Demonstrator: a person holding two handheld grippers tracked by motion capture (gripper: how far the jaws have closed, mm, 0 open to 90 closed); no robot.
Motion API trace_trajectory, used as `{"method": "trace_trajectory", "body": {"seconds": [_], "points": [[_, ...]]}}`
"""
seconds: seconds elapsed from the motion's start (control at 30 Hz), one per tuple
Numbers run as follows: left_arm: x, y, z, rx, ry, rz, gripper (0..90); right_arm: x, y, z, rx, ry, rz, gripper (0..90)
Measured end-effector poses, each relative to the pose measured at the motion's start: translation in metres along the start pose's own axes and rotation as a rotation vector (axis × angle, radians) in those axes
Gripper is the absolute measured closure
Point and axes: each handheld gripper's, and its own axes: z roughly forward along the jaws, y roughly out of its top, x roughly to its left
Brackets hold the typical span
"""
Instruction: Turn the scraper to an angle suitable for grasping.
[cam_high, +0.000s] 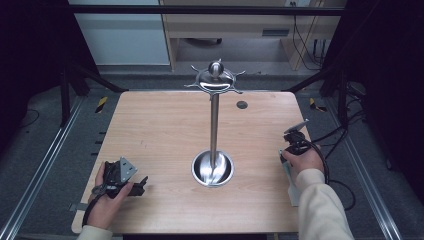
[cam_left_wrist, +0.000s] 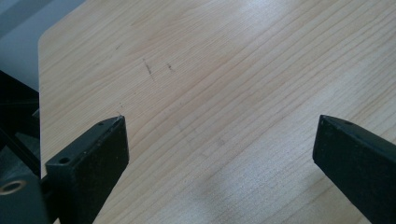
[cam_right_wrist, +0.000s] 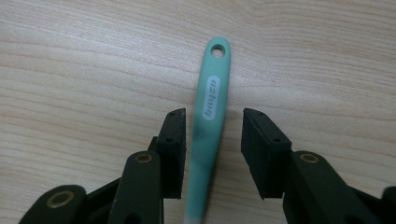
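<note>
While straddling a mint-green utensil handle (cam_right_wrist: 212, 93) that lies flat on the worktop (cam_right_wrist: 70, 70), spread partway at the right tongs (cam_right_wrist: 212, 116): one pad close against the handle's side, the other standing clear of it, so no pinch as yet. Just beyond those tips, the handle's rounded end with its hanging hole (cam_right_wrist: 217, 50); back between the pads and under the tongs, the rest of the handle, blurred and cut off. Spread wide at the left tongs (cam_left_wrist: 219, 135), with nothing but bare wood between and ahead of them; seen from above, resting low on the worktop with the left hand (cam_high: 107, 192). Well off to the inner side of both tongs, a steel utensil stand (cam_high: 214, 125), upright, its ring of hooks (cam_high: 215, 80) bare. Judged from this: barely begun. Reached and lined up, but not gripped. Left to do, most likely: closing on the handle, lifting, carrying across to the stand, threading the hole over a hook.
</note>
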Motion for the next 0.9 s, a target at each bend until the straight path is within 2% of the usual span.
{"method": "trace_trajectory", "body": {"seconds": [0.33,0.6,0.83,0.9], "points": [[-0.001,0.0,0.001,0.005,0.0,0.009,3.3,0.006,0.005,0.007,0.025,-0.011,0.0,64.4],[-0.003,0.0,0.001,0.008,-0.006,0.019,3.3,0.003,0.006,0.01,0.042,-0.024,0.018,67.1],[-0.005,0.001,0.002,0.012,-0.008,0.032,3.2,0.005,0.007,0.012,0.046,-0.035,0.005,69.8],[-0.005,0.001,0.002,0.013,-0.009,0.034,3.2,0.006,0.008,0.012,0.048,-0.033,0.014,70.2]]}}
